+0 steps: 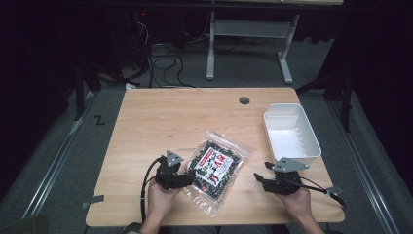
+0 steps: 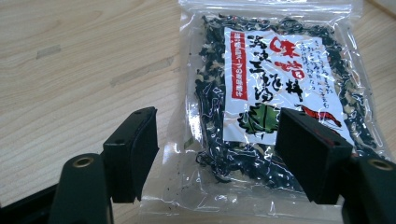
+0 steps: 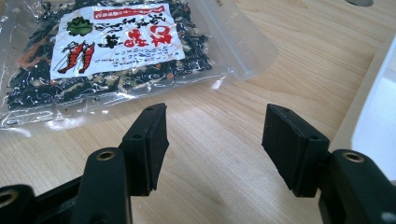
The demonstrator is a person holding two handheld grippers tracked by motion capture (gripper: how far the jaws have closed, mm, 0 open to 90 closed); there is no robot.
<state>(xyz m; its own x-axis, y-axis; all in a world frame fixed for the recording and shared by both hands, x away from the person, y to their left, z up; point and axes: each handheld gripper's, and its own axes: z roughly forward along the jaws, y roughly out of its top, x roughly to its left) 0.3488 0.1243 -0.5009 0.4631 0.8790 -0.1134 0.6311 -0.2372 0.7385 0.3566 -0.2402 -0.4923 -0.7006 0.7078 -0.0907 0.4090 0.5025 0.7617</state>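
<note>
A clear plastic bag of dark dried food with a white and red label lies flat on the wooden table, near its front edge. My left gripper is open at the bag's near left corner; in the left gripper view its jaws straddle the bottom edge of the bag without touching it. My right gripper is open too, resting to the right of the bag over bare wood. In the right gripper view the bag lies ahead and to the left, its sealed top pointing right.
A white rectangular tub stands at the table's right side, just beyond my right gripper, and its wall shows at the right of the right gripper view. A round cable hole sits near the table's far edge. Cables and a desk frame lie on the floor behind.
</note>
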